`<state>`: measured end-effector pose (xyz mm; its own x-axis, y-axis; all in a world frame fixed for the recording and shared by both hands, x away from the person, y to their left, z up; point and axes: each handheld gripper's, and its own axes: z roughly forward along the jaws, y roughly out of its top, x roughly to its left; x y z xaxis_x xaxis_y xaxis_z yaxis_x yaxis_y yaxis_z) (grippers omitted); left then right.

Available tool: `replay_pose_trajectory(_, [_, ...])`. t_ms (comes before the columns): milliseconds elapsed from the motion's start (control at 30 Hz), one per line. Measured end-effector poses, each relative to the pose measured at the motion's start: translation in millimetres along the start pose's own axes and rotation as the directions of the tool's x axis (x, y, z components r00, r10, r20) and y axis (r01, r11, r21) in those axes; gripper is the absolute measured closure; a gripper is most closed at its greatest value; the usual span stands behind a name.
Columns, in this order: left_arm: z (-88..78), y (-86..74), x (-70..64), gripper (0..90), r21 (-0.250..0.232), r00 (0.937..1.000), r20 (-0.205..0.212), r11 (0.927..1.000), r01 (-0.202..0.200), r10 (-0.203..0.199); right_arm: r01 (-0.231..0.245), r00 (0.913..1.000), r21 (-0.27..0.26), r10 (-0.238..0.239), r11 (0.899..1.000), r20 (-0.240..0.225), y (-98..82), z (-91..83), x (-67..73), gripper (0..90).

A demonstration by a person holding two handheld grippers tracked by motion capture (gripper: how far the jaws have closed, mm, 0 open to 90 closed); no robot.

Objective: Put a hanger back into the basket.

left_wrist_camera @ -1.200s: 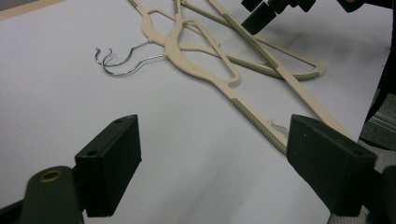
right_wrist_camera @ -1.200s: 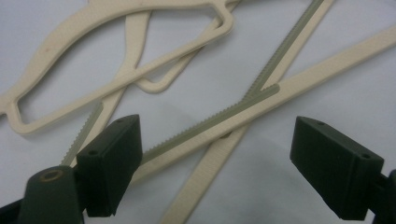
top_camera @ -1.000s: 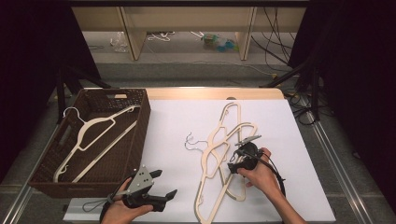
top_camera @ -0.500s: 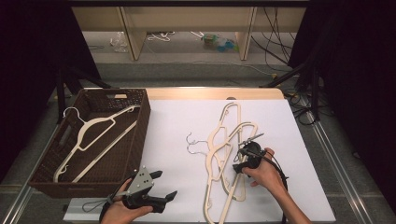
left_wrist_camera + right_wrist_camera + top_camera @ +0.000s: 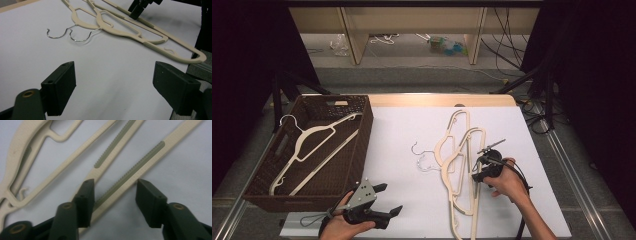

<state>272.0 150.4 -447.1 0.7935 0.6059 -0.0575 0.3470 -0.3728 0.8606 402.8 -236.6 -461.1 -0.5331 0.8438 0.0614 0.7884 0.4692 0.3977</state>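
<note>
- The top hanger (image 5: pixel 462 170) of two cream hangers lies on the white worktop (image 5: pixel 402 150), right of centre; its long axis runs from about 12 down to 6 o'clock in the high view, wire hook (image 5: pixel 424 165) pointing to 9 o'clock.
- Its ribbed bar (image 5: pixel 130 173) runs between the jaws of the right tongs (image 5: pixel 113 195), slanting toward 1 o'clock in the right gripper view.
- Those jaws are apart, one touching or just beside the bar, the other clear of it; they have just been closing around it, no clamp yet as far as I can tell.
- The right hand (image 5: pixel 507 181) is far nearer; the left tongs (image 5: pixel 384 200) wait at 7 o'clock, jaws wide apart over bare worktop.
- The wicker basket (image 5: pixel 362 150) at 9 o'clock holds one hanger (image 5: pixel 314 145).
- Against a second ago, the right tongs have slid a little along the bar toward 6 o'clock; the left has not moved.
</note>
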Motion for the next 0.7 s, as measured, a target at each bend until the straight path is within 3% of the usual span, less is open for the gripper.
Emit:
replay_pose_trajectory(33, [0.3, -0.4, -0.9, 18.7, 0.001, 1.0, -0.007, 1.0, 0.0, 0.0, 0.028, 0.9996, 0.005, -0.028, 1.0, 0.001, -0.2, -0.6, -2.5, 56.1])
replay_pose_trajectory(100, [0.1, 0.0, -0.5, 18.7, 0.005, 1.0, -0.008, 1.0, -0.005, 0.005, 0.014, 0.9999, 0.02, -0.014, 1.0, -0.008, -0.1, -1.3, -2.8, 56.9])
replay_pose_trajectory(200, [1.0, -0.4, -1.6, 18.8, 0.0, 1.0, -0.001, 1.0, 0.001, -0.001, 0.049, 0.9988, 0.022, -0.049, 0.999, 0.001, 0.3, -0.9, -3.8, 57.6])
replay_pose_trajectory(300, [0.9, -0.3, -1.6, 18.7, 0.004, 1.0, 0.005, 1.0, 0.003, -0.003, 0.043, 0.9991, 0.035, -0.043, 0.998, 0.003, 1.3, -0.9, -2.6, 57.4])
replay_pose_trajectory(333, [1.2, -0.1, -1.0, 18.7, 0.006, 1.0, 0.005, 1.0, -0.004, 0.004, 0.037, 0.9992, 0.032, -0.037, 0.999, 0.015, 1.1, -0.8, -1.3, 54.1])
replay_pose_trajectory(400, [1.4, -0.5, -0.3, 18.7, 0.014, 0.9997, 0.003, 0.9996, -0.024, 0.024, 0.022, 0.9997, 0.047, -0.022, 0.999, -0.006, 0.6, -0.6, 3.9, 43.8])
replay_pose_trajectory(433, [2.0, -1.5, -2.2, 18.8, 0.006, 1.0, 0.007, 1.0, 0.0, 0.0, 0.041, 0.9992, 0.061, -0.041, 0.997, -0.004, 0.7, -0.8, 5.2, 42.9])
replay_pose_trajectory(467, [1.6, -1.2, -2.1, 18.8, 0.006, 1.0, 0.009, 1.0, -0.002, 0.002, 0.035, 0.9993, 0.089, -0.036, 0.995, 0.009, 0.7, -1.2, 9.5, 44.1])
replay_pose_trajectory(533, [1.3, -0.1, -0.9, 18.9, 0.003, 0.9998, 0.008, 0.9999, -0.016, 0.016, 0.074, 0.9967, 0.109, -0.077, 0.991, 0.027, 0.8, -1.7, 11.0, 46.1])
replay_pose_trajectory(567, [1.7, -1.4, -1.9, 19.0, 0.004, 0.9999, 0.01, 1.0, 0.001, -0.001, 0.084, 0.9954, 0.113, -0.088, 0.99, 0.036, 0.2, -1.6, 11.5, 46.7])
replay_pose_trajectory(667, [1.3, -1.1, -1.8, 19.0, 0.006, 1.0, 0.008, 1.0, -0.001, 0.001, 0.071, 0.9964, 0.144, -0.077, 0.987, 0.036, -1.1, -2.7, 15.8, 47.1])
replay_pose_trajectory(700, [1.3, -0.6, -1.3, 19.0, 0.005, 1.0, 0.007, 1.0, -0.006, 0.006, 0.086, 0.995, 0.145, -0.092, 0.986, 0.037, -1.0, -2.4, 15.4, 47.3])
